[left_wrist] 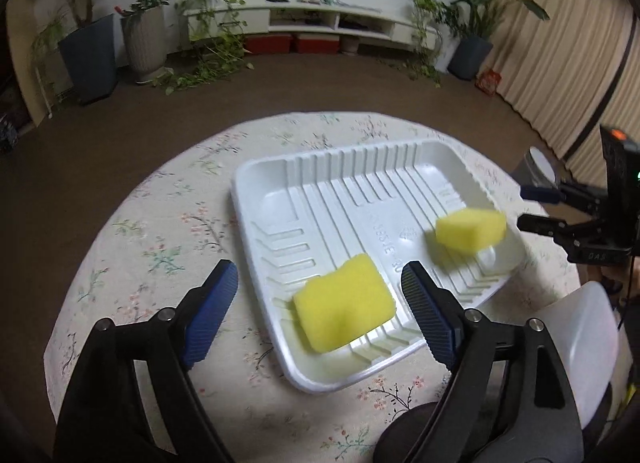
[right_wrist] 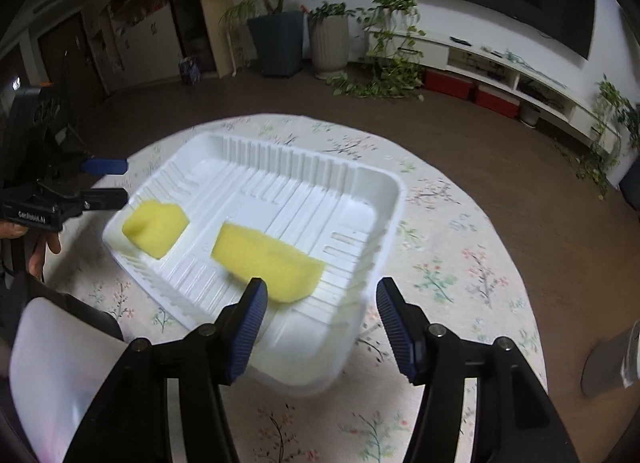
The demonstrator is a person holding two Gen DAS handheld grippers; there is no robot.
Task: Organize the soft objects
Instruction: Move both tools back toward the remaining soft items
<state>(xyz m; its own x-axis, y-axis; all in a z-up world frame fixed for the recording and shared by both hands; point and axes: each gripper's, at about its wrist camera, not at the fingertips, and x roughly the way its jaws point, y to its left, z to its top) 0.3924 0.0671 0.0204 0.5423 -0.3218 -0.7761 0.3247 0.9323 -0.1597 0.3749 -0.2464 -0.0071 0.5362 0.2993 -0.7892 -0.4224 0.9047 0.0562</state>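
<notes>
While both sponges already sit in the white foam tray (left_wrist: 280, 183) on the flowery tablecloth (left_wrist: 160, 243), neither tool is holding anything: the left gripper (left_wrist: 320, 283) has its jaws spread wide with the left sponge (left_wrist: 344, 303) lying loose between the pads at about 12 o'clock, long axis running roughly 8 to 2. Over on the right, the right gripper (right_wrist: 320, 303) is open and empty too, and the right sponge (right_wrist: 266, 269) lies just off its left pad around 11 o'clock, so I'd guess each hand is nearest its own sponge.
</notes>
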